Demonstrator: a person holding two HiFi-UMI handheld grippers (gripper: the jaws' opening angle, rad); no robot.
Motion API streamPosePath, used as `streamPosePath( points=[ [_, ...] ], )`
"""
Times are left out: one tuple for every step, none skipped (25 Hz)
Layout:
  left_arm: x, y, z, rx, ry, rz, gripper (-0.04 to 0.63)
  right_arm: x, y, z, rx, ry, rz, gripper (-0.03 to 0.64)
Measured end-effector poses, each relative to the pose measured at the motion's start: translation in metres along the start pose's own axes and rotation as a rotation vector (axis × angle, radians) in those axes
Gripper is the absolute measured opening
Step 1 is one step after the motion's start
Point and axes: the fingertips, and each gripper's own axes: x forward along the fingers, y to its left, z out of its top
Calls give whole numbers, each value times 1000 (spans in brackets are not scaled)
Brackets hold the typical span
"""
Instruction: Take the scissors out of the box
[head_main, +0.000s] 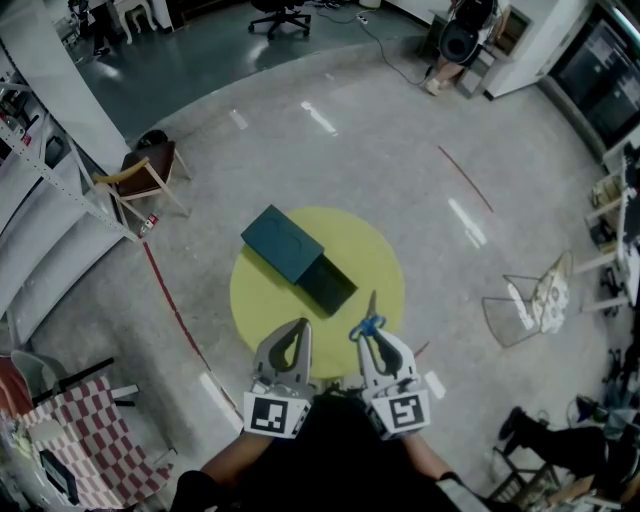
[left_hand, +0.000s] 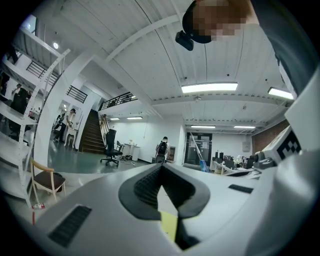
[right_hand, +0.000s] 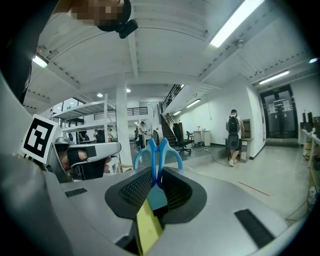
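Observation:
A dark teal box lies on the round yellow table, its inner tray slid out toward me. My right gripper hovers over the table's near edge, shut on blue-handled scissors whose blade points toward the box. In the right gripper view the scissors stand between the jaws with the blue loops sticking out past the right gripper. My left gripper is beside it, also at the near edge, with its tips together and nothing in them. The left gripper looks out across the room.
A wooden chair and white shelving stand to the left. A checkered chair is at the lower left, and a wire rack is to the right. A red tape line runs along the floor left of the table.

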Motion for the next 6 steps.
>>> streamPosePath(
  points=[
    [0, 0, 0, -2, -1, 0, -2, 0, 0, -1, -2, 5, -1, 67],
    [0, -1, 0, -3, -2, 1, -2, -1, -1, -1, -5, 8, -1, 67],
    [0, -1, 0, -4, -2, 1, -2, -1, -1, -2, -6, 9, -1, 67],
    [0, -1, 0, -4, -1, 1, -2, -1, -1, -2, -5, 10, 0, 67],
    [0, -1, -1, -5, 1, 1, -2, -1, 0, -3, -3, 10, 0, 67],
    [0, -1, -1, -5, 3, 0, -2, -1, 0, -3, -1, 10, 0, 67]
  ],
)
